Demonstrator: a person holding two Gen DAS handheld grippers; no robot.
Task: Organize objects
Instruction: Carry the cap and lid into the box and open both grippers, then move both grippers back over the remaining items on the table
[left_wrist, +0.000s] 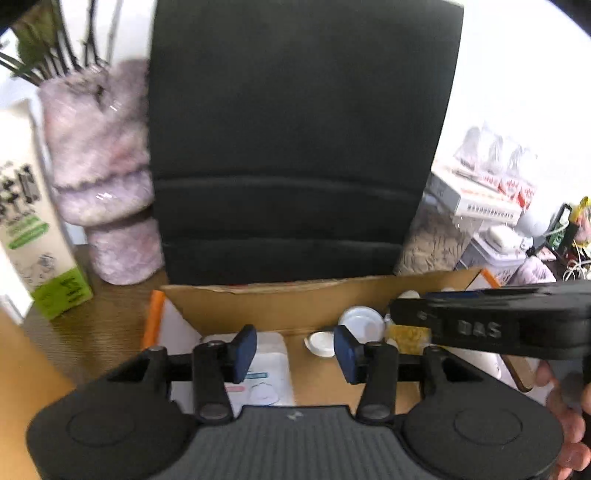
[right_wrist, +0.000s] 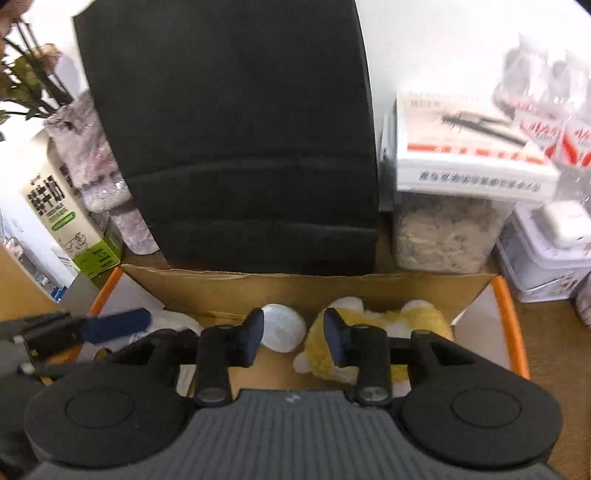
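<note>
An open cardboard box with orange-edged flaps stands on the wooden table; it also shows in the right wrist view. Inside lie a white packet, a small white lid, a white round container and a yellow plush toy, also seen as a yellow patch in the left wrist view. My left gripper is open and empty over the box's left half. My right gripper is open and empty over the box, the plush just beyond its right finger.
A black chair back rises behind the box. A milk carton and a fuzzy purple wrapped vase stand at left. At right are a white boxed item on a clear container and a metal tin.
</note>
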